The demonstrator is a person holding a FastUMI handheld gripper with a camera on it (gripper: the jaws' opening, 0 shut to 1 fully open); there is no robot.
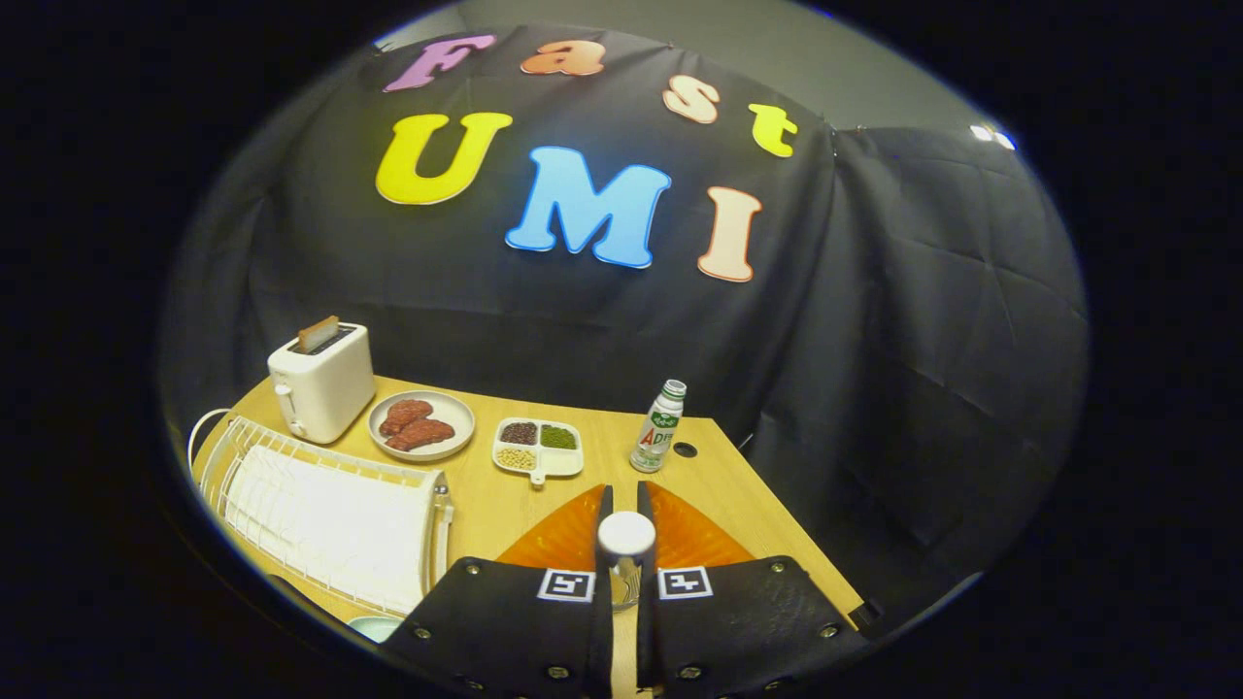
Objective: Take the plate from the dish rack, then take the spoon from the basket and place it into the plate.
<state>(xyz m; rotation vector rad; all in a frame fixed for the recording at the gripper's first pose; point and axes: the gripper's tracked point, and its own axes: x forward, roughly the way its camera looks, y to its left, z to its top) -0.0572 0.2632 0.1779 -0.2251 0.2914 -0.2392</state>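
Your gripper (626, 495) has its fingers drawn close, clamped on what looks like the white round-ended spoon (626, 534). It is held high so it clears the rim. The flat orange plate (563, 544) lies on the wooden table just beneath the fingers, spreading from 10 to 2 o'clock, ready to receive it. The white wire dish rack (320, 515) sits at 9 o'clock.

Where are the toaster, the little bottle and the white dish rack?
toaster (325, 393), gripper view, on its white front side.
bottle (658, 434), gripper view, on its labelled body.
dish rack (320, 519), gripper view, on its white wire top.
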